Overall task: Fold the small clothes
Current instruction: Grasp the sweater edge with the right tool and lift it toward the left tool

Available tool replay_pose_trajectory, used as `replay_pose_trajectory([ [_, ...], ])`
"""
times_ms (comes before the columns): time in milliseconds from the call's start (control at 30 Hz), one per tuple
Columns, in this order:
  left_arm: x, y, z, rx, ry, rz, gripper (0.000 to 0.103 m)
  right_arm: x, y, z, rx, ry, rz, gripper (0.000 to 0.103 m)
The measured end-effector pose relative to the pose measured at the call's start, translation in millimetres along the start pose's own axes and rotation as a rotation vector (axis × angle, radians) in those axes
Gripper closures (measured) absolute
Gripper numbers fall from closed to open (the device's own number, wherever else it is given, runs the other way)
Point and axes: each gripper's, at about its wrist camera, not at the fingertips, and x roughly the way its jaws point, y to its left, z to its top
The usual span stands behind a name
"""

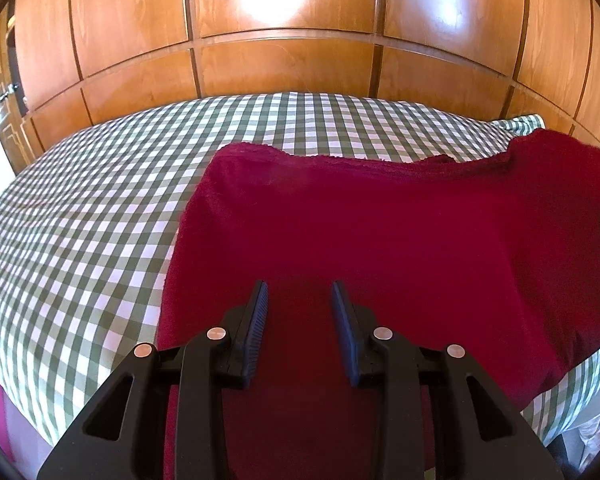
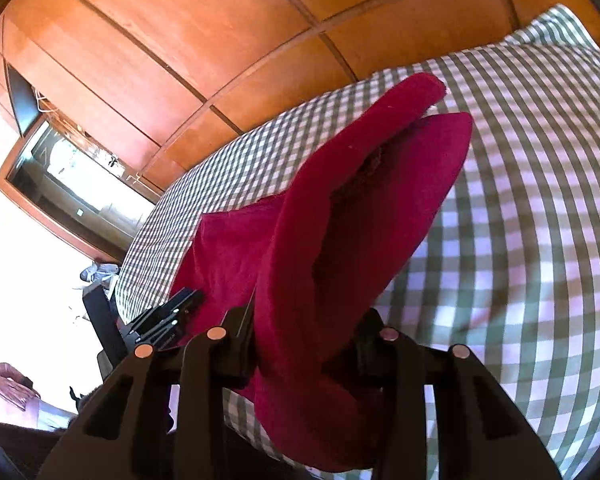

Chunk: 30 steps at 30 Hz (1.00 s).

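A dark red garment (image 1: 360,232) lies spread on the green and white checked bed cover (image 1: 84,216). My left gripper (image 1: 300,296) is open and empty, hovering over the garment's near edge with cloth showing between the jaws. My right gripper (image 2: 304,320) is shut on a lifted fold of the same red garment (image 2: 340,216), which rises in a tall double flap over the bed cover (image 2: 520,200). The right fingertips are hidden in the cloth. The left gripper's body (image 2: 164,320) shows at the lower left of the right wrist view.
A wooden panelled wardrobe (image 1: 284,52) stands right behind the bed. A wood-framed mirror or cabinet (image 2: 72,188) is at the left of the right wrist view. The bed's edge (image 1: 32,412) drops off at lower left.
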Motion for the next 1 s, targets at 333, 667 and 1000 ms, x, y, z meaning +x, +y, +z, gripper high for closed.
replay_pose_trajectory([
  [333, -14.1, 17.7, -3.2, -0.065, -0.005, -0.063, 0.071, 26.2, 64.0, 20.2, -0.106, 0.026, -0.035, 0.07],
  [667, -28.0, 95.8, -9.7, -0.33, 0.042, -0.253, 0.071, 106.3, 162.9, 24.1, -0.317, 0.143, -0.032, 0.07],
  [1000, -29.5, 133.8, -19.2, -0.469, 0.053, -0.319, 0.071, 186.7, 204.0, -30.8, -0.503, 0.297, -0.013, 0.062],
])
